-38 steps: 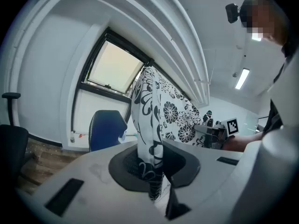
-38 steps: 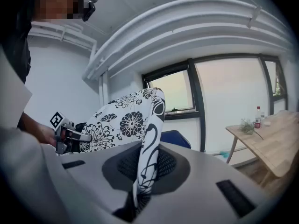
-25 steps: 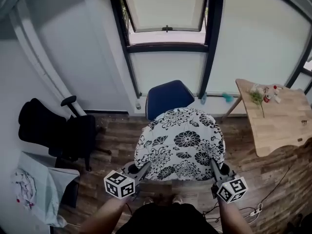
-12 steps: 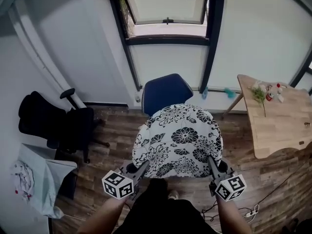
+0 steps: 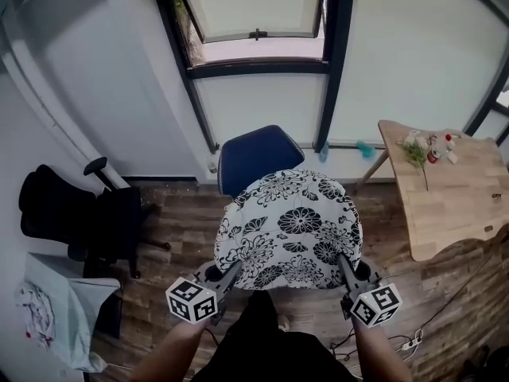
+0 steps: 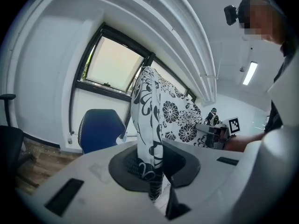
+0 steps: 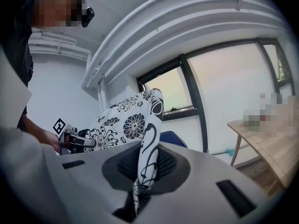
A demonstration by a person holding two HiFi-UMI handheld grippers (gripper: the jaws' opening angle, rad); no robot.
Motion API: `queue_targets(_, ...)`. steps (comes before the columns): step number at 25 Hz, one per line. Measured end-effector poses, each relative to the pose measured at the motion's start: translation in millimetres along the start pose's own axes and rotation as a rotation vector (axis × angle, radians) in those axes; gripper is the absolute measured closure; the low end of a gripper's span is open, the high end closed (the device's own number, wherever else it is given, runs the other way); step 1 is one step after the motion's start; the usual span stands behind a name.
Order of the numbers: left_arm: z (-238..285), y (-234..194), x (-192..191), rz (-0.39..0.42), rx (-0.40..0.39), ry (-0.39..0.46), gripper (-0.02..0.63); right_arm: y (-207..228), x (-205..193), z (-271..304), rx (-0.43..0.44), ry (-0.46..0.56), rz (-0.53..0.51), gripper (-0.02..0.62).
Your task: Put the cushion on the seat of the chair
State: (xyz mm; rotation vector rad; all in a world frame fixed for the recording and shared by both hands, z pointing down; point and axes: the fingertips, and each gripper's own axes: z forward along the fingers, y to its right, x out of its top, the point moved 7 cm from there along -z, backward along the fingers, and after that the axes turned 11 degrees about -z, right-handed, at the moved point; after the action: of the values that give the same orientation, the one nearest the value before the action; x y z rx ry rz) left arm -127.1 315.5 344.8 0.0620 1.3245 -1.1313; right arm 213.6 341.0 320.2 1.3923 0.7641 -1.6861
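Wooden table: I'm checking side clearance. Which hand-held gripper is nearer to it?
Right. The right hand-held gripper clamps the edge of the cushion that faces the wooden table; the left hand-held gripper clamps the opposite edge, farther away.

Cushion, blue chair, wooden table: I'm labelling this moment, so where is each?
cushion (image 5: 290, 229): head view, middle of its floral cover.
blue chair (image 5: 256, 153): head view, blue padding showing beyond the cushion.
wooden table (image 5: 453, 197): head view, bare part of its top.
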Motion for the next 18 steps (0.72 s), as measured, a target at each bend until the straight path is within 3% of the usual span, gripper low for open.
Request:
queue_targets(9,46,-53,41,-0.004,-0.036,-0.05,0.571,25,6,68,-0.037,-0.055,0.036,0.56)
queue_targets(18,67,-80,40,0.022,-0.042,-0.048,0.571,29,0,99,-0.021,-0.098,0.002,0.56)
